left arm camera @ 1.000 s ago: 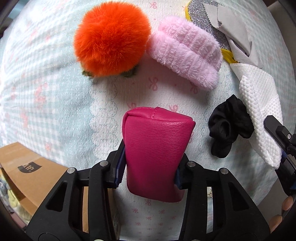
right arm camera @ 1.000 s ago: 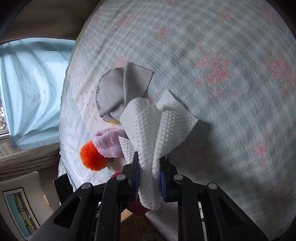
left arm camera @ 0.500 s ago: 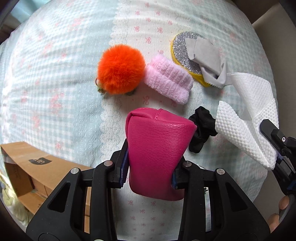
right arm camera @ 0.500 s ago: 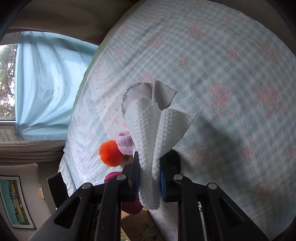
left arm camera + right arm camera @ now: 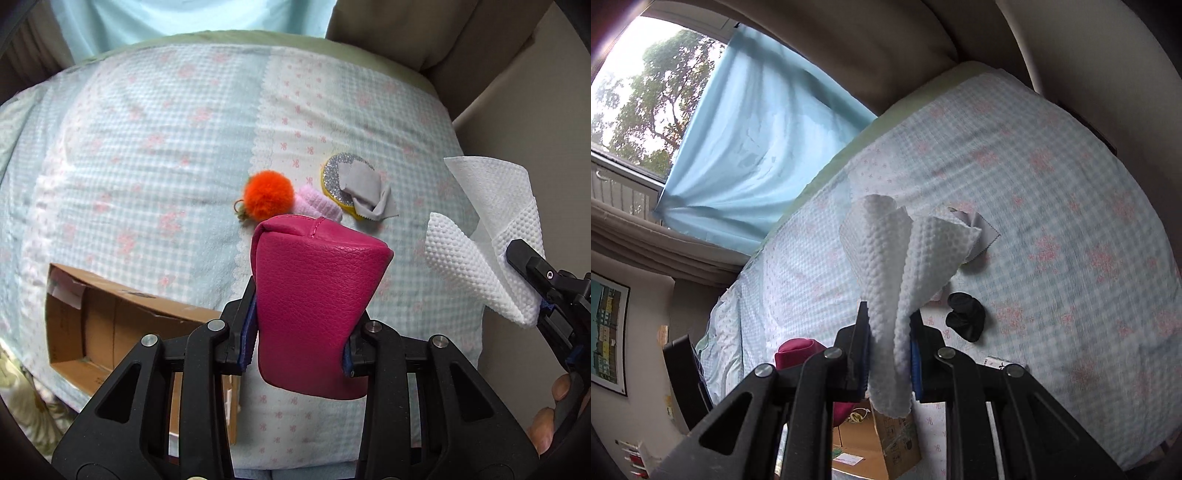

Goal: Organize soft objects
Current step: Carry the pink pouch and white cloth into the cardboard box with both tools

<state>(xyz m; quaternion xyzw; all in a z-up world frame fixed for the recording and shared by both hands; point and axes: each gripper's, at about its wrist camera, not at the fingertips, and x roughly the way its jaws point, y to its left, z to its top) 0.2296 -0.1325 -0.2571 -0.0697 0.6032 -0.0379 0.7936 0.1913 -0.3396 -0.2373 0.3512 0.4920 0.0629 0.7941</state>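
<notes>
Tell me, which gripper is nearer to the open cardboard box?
Left. The left gripper, holding the pink pouch, hangs right beside the cardboard box; the right gripper with the white cloth is farther across.

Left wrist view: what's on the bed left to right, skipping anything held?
Cardboard box → orange pompom → pink fuzzy roll → glitter disc with grey cloth lying on it.
</notes>
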